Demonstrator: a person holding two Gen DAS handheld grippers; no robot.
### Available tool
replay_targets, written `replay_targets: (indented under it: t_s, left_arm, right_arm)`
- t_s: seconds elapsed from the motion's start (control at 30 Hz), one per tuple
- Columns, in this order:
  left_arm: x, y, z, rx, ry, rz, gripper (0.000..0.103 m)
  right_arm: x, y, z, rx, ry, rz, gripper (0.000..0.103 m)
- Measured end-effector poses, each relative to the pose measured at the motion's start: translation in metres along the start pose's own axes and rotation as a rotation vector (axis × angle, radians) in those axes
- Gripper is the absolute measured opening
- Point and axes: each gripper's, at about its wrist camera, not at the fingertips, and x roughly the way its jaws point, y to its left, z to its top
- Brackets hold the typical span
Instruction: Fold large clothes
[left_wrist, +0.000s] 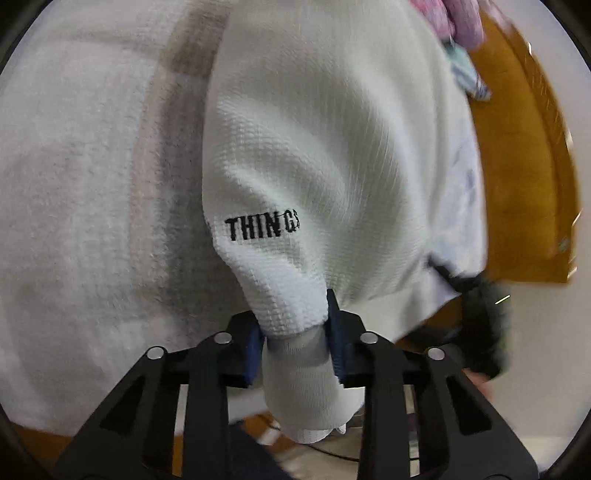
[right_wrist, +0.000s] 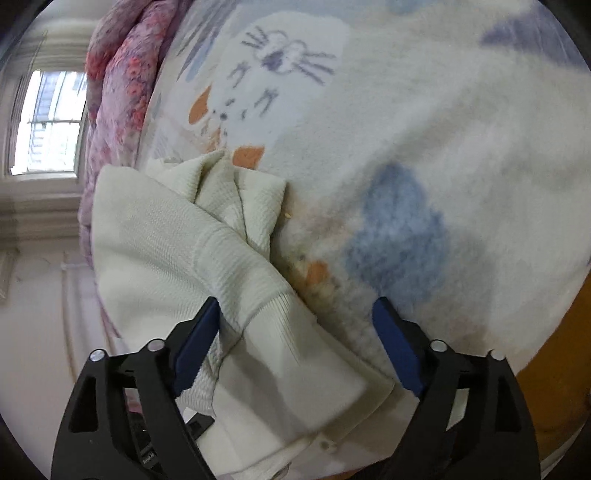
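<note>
Fleece blanket (right_wrist: 424, 147) underlies white sweater (left_wrist: 314, 147); window (right_wrist: 51, 122) beyond.

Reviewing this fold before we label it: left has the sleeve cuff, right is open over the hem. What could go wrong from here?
1. The left gripper pinches only the narrow cuff of the white sweater; a hard pull may slip it out.
2. The right gripper is open over bunched hem folds; closing may catch uneven layers, or the fleece blanket underneath.
3. The left view is motion-blurred, so a fast swing could skew the fold.
</note>
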Motion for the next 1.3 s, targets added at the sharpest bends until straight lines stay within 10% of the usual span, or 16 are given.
replay_targets:
  t_s: [0.4, 0.87, 1.07, 1.13, 1.3]
  left_arm:
    - [-0.028, -0.019, 0.018, 0.059, -0.016, -0.031, 0.026]
    - [-0.019, 0.003, -0.011, 0.096, 0.0, 0.069, 0.026]
    - [-0.018, 0.002, -0.013, 0.085, 0.005, 0.091, 0.027]
    - [-0.018, 0.0, -0.01, 0.083, 0.01, 0.1, 0.027]
    - [-0.037, -0.016, -0.004, 0.099, -0.021, 0.111, 0.026]
  right_arm:
    - [0.015, -0.024, -0.006, 0.176, 0.125, 0.281, 0.093]
    - [0.043, 0.012, -0.009, 0.064, 0.211, 0.141, 0.097]
    - [0.043, 0.029, -0.02, -0.02, 0.219, 0.074, 0.074]
    - [0.043, 0.028, -0.023, -0.02, 0.23, 0.095, 0.04]
    - [0.019, 0.066, -0.032, -0.107, 0.205, 0.065, 0.03]
